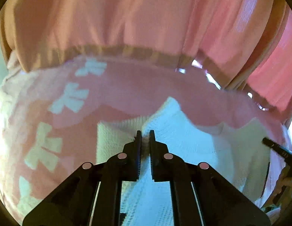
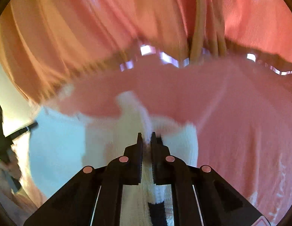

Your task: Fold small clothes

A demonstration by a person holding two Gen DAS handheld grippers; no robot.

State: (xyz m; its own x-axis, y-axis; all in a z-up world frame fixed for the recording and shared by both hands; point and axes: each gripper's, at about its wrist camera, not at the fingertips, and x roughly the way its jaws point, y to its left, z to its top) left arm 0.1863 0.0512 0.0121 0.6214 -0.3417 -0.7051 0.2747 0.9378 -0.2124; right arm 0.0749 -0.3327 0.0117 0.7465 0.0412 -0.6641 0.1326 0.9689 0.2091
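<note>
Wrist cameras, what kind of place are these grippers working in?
Probably a bedroom at home: a pink bedspread with pale bow prints, pink curtains hanging behind it, and a white knit garment on top.

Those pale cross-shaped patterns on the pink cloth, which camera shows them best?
The left wrist view. There the pale cross-shaped patterns run in a row down the left side of the pink cloth, under the white knit garment. The right wrist view shows the same pink cloth, but no patterns can be made out on it.
</note>
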